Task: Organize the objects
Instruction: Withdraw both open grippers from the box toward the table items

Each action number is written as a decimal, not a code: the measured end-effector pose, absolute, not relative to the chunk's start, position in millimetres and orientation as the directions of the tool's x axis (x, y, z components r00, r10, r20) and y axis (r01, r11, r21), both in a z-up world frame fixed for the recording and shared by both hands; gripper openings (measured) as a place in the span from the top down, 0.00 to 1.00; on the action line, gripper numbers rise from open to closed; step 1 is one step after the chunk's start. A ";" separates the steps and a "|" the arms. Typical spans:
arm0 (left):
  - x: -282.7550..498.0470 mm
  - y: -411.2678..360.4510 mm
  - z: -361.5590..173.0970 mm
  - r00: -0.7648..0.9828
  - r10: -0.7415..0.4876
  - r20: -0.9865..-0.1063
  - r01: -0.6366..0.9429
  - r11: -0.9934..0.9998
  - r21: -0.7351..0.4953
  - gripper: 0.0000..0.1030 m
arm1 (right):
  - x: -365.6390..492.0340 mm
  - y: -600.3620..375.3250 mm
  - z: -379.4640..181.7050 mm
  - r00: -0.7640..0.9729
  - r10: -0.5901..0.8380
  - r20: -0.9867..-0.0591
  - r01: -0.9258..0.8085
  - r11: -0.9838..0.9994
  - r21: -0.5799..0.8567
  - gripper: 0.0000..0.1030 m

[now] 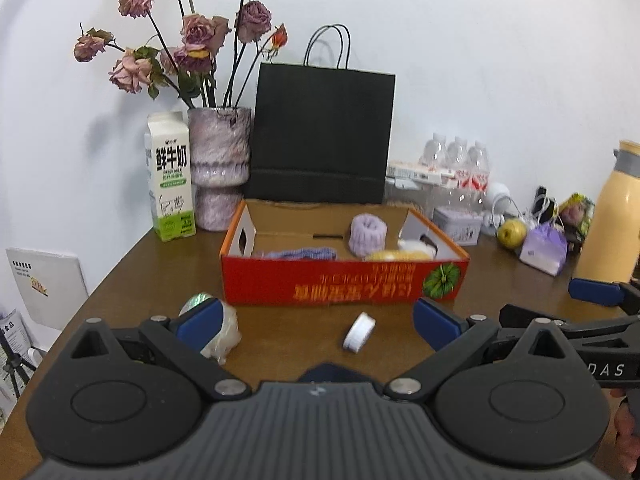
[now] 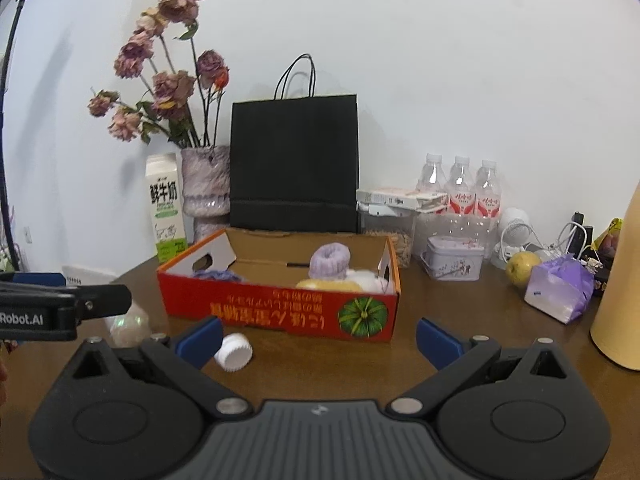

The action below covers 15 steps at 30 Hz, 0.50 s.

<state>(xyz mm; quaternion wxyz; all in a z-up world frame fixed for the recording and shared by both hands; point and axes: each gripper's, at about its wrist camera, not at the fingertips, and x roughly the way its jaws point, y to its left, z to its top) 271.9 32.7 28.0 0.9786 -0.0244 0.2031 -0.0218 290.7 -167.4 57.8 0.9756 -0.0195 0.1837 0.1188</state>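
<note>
- Left wrist view: left gripper point(image 1: 316, 322) held above the brown table point(image 1: 132, 280), jaws spread wide, nothing between the blue pads.
- A small white ribbed cap point(image 1: 359, 332) lies on its side on the table between the fingers' line of sight, just in front of the red cardboard box point(image 1: 344, 282).
- A pale crumpled wrapper ball point(image 1: 224, 332) sits on the table right behind the left pad point(image 1: 199, 320); contact cannot be told.
- Box is open-topped; inside it are a lilac knitted roll point(image 1: 368, 234), a purple knitted piece point(image 1: 300, 253) and a yellow item point(image 1: 398, 256) against the near wall.
- Behind the box: black paper bag point(image 1: 322, 136), vase of dried roses point(image 1: 219, 168), milk carton point(image 1: 170, 178).
- Right gripper point(image 1: 592, 304) enters at the right edge, only partly seen.

- Right wrist view: right gripper point(image 2: 318, 340) also open wide and empty, pointing at the box point(image 2: 280, 312).
- The cap point(image 2: 233, 352) lies just beside the left-hand pad point(image 2: 200, 340), near the box's front wall.
- The wrapper ball point(image 2: 130, 326) is left of it, partly hidden by the left gripper point(image 2: 60, 304); that gripper's opening cannot be judged here.
- To the right, well apart from the box: a tin point(image 2: 454, 258), three water bottles point(image 2: 460, 188), a yellow-green apple point(image 2: 522, 268), a purple pack point(image 2: 560, 288).
</note>
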 end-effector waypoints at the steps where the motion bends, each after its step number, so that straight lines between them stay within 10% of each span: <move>1: 267.5 32.6 25.7 0.914 -0.046 -0.403 0.030 0.998 -0.046 0.00 | 287.0 -167.3 54.8 0.902 0.225 -0.369 -0.242 0.970 0.001 0.00; 15: 221.8 44.9 6.8 0.905 0.015 -0.425 -0.028 0.999 -0.024 0.00 | 242.5 -174.9 24.3 0.872 0.223 -0.435 -0.260 0.965 -0.027 0.00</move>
